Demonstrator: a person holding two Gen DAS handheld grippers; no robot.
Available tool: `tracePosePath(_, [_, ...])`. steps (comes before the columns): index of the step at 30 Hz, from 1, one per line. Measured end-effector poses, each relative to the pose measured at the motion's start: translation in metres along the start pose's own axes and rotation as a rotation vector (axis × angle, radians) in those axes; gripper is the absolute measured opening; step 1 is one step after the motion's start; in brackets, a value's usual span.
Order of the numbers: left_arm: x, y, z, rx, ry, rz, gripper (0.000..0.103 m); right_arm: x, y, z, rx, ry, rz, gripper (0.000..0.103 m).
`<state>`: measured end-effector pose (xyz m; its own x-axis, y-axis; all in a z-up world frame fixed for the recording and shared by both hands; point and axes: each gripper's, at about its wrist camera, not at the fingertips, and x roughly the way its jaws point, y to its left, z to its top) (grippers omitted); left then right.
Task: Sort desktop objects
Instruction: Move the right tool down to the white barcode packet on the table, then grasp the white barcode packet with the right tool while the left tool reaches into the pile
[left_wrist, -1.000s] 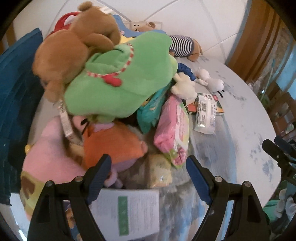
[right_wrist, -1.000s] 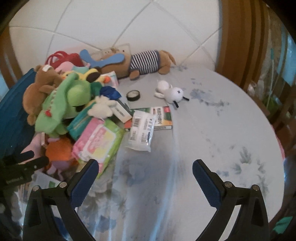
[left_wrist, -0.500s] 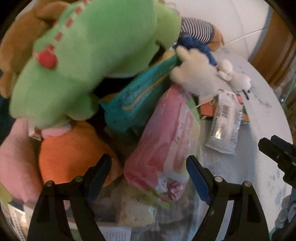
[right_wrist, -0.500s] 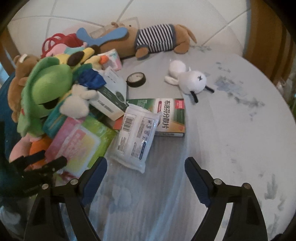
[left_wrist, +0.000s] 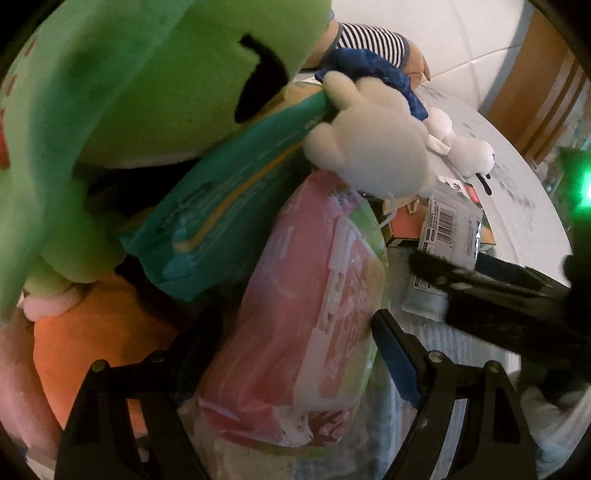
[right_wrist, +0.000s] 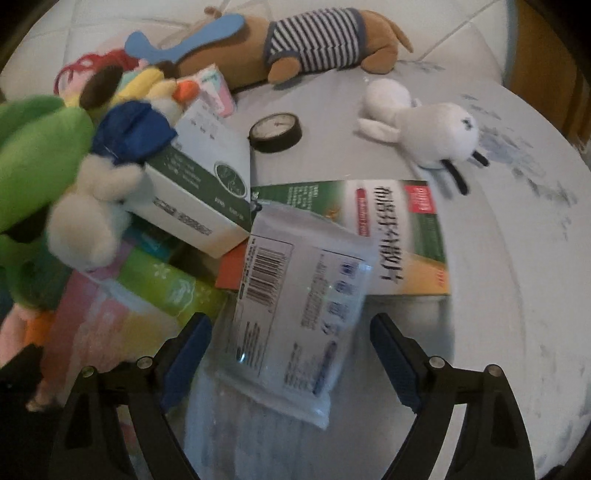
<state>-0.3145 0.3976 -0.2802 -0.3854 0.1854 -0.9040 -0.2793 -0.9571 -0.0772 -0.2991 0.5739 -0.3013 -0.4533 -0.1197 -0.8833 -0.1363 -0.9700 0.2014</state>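
Note:
My left gripper is closing its jaws around the lower end of a pink and green wipes pack; the pads are at its sides and I see no squeeze. Over it lie a teal pack, a green plush and a white plush. My right gripper stands open over a clear sachet pack, which lies between its fingers untouched, partly on a green and white medicine box. The same sachet shows in the left wrist view, behind the right gripper's black frame.
A white and green carton leans on the pile. A small black round thing, a white rabbit plush and a striped dog plush lie farther back. An orange plush sits left of the wipes pack. The round table is pale with blue print.
Both grippers have come down toward the pile. The left now straddles the pink wipes pack. The right has moved in over the clear sachet, with its jaws a little narrower.

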Motion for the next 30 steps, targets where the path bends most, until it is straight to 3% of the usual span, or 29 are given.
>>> tracePosePath(2, [-0.001,-0.003,0.0,0.004,-0.005,-0.003,0.072,-0.001,0.004,-0.002,-0.044,-0.011,-0.028,0.064])
tracePosePath(11, [-0.019,-0.032,-0.018,0.039,0.009,-0.034,0.056,-0.033,-0.033,-0.033,-0.075,0.046,-0.034,0.062])
tracePosePath(15, [-0.013,-0.038,-0.018,0.036,0.019,-0.007,0.061,-0.044,-0.043,-0.047,-0.094,0.061,-0.023,0.063])
tracePosePath(17, [-0.001,-0.039,-0.016,0.018,0.046,0.004,0.071,-0.046,-0.045,-0.051,-0.096,0.058,-0.016,0.064])
tracePosePath(20, [0.005,-0.038,-0.017,-0.011,0.025,0.003,0.072,-0.049,-0.047,-0.056,-0.093,0.039,-0.006,0.068])
tracePosePath(22, [0.0,-0.039,-0.019,-0.029,0.008,-0.015,0.064,-0.049,-0.046,-0.057,-0.098,0.024,-0.006,0.068])
tracePosePath(26, [-0.018,-0.048,-0.025,-0.021,-0.016,-0.047,0.042,-0.057,-0.045,-0.065,-0.153,0.033,-0.011,0.058])
tracePosePath(30, [-0.023,-0.053,-0.028,-0.007,-0.033,-0.036,0.042,-0.06,-0.051,-0.067,-0.142,0.035,-0.004,0.061])
